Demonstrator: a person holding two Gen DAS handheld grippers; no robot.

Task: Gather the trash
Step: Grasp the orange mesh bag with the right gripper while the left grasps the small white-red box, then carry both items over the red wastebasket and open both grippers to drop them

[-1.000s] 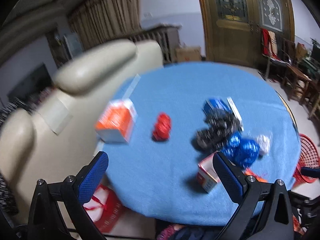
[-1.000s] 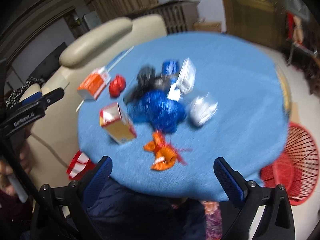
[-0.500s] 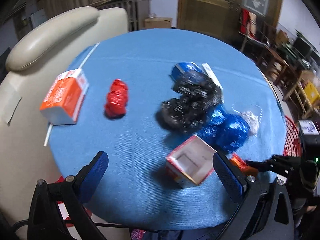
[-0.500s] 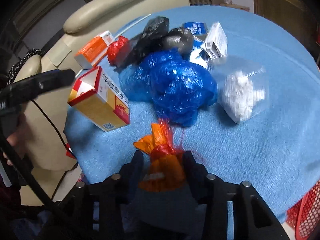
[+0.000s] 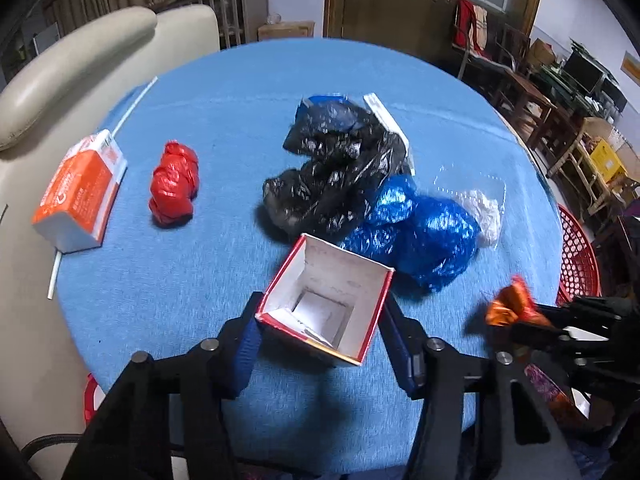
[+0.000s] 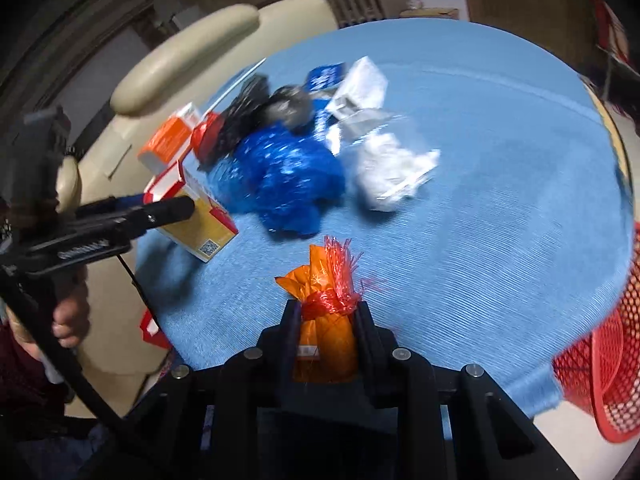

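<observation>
On the round blue-clothed table (image 5: 248, 80), an open red-and-white carton (image 5: 324, 304) sits between the blue pads of my left gripper (image 5: 322, 322). Its jaws are closing and both pads touch the carton's sides. My right gripper (image 6: 326, 308) is closing on an orange bag (image 6: 326, 340) tied with red fringe, which is pinched between its fingers near the table's front edge. The left wrist view shows that bag (image 5: 510, 308) at the right. Other trash lies beyond: a black bag (image 5: 332, 172), a blue bag (image 5: 424, 236), a red bag (image 5: 174, 184) and an orange carton (image 5: 80, 196).
A clear plastic pack (image 5: 480, 208) with white stuff lies by the blue bag. A red mesh basket (image 6: 600, 352) stands on the floor right of the table. A cream armchair (image 5: 60, 72) borders the table's left side. A white straw (image 5: 132, 104) lies near the orange carton.
My left gripper dropped onto the open carton and its wide jaws closed around it. My right gripper closed on the orange bag and tightened on it.
</observation>
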